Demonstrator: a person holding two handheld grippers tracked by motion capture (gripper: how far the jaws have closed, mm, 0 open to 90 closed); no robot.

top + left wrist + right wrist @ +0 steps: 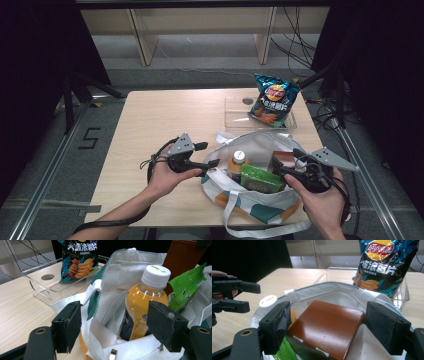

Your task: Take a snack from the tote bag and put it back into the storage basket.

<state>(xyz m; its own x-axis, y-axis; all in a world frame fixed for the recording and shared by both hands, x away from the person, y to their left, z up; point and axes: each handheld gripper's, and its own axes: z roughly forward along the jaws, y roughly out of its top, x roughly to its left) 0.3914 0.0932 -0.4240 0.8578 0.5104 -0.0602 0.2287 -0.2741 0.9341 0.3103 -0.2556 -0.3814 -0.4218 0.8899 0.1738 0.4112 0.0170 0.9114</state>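
Note:
A white tote bag (260, 146) with teal and orange trim stands open at the table's front right. Inside it are an orange juice bottle (238, 162) with a white cap, a green packet (260, 180) and a brown box (282, 161). My left gripper (209, 155) is open at the bag's left rim; in the left gripper view the bag's edge (100, 315) and the bottle (142, 300) lie between its spread jaws. My right gripper (287, 162) is open over the bag's right side, with the brown box (327, 325) between its pads, not pressed.
A blue bag of crisps (274, 100) leans in a clear plastic tray (235, 115) at the table's back right, just behind the tote. The left half of the wooden table (150, 120) is bare. Cables and wooden frames lie on the floor beyond.

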